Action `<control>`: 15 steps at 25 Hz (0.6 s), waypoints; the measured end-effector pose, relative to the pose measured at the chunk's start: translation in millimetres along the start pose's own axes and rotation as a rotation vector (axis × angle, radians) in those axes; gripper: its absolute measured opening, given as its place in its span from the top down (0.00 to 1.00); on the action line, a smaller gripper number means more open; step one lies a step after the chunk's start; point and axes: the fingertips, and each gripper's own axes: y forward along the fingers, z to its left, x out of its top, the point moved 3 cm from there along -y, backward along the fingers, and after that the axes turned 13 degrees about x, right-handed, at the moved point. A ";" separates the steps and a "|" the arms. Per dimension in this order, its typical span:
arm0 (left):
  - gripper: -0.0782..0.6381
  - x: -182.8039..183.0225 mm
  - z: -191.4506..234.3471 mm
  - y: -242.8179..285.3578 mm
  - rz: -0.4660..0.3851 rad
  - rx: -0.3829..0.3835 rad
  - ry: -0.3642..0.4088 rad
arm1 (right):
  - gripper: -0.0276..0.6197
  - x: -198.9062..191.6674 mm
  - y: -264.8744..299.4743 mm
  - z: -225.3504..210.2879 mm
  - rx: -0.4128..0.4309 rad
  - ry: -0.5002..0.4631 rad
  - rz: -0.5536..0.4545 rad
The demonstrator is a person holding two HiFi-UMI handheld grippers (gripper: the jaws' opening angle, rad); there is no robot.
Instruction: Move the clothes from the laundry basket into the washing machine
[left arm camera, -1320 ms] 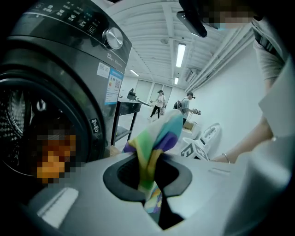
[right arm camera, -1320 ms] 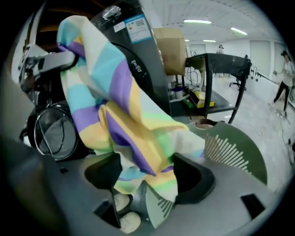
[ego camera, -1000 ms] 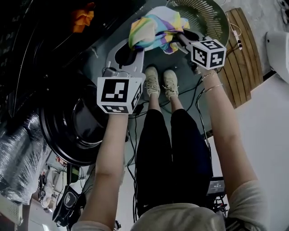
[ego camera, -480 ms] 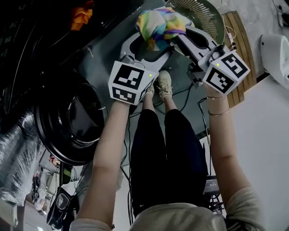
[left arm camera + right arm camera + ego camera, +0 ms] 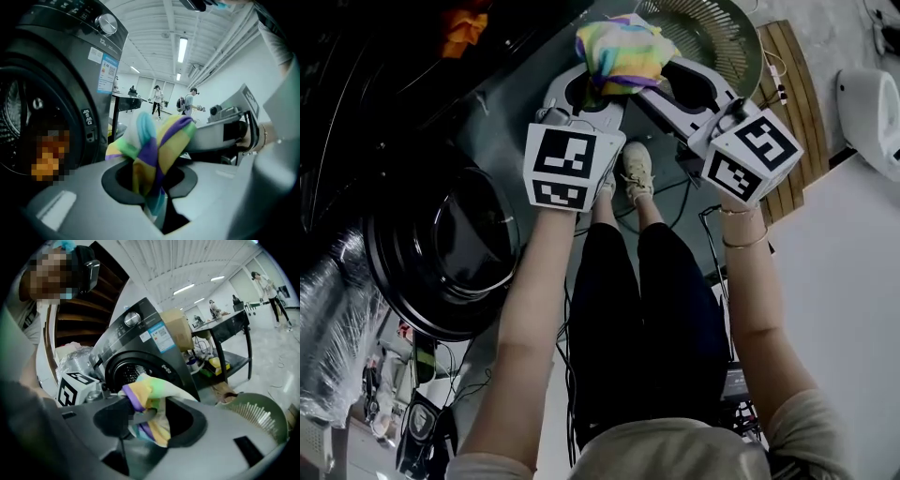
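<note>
Now | multicoloured cloth (image 5: 623, 52) held up, near laundry basket (image 5: 727, 37) | left gripper (image 5: 592, 82) fingers just closing, clenched on cloth | right gripper (image 5: 670, 80) fingers just opening, slack around it | washer door (image 5: 441, 248) open at left

Head view dim; ceiling strip lights (image 5: 182, 49) brighten both fisheye-warped, perhaps slightly soft gripper views.

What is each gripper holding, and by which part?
The left gripper, jaws just closing, pinches the multicoloured cloth by a bunched fold. On the right gripper the jaws have just been opening; the cloth lies loose between them.
</note>
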 end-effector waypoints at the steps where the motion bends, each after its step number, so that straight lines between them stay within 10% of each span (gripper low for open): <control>1: 0.77 -2.2 1.5 -3.6 0.007 0.010 0.000 | 0.61 -5.9 -2.5 -3.1 -0.014 0.014 -0.002; 10: 0.77 -23.4 20.9 -18.0 0.039 0.092 -0.038 | 0.52 -28.9 -3.6 -8.8 0.111 0.088 0.027; 15: 0.78 -27.1 61.9 -25.1 0.041 0.146 -0.138 | 0.53 -59.8 -19.9 -56.0 -0.083 0.079 0.126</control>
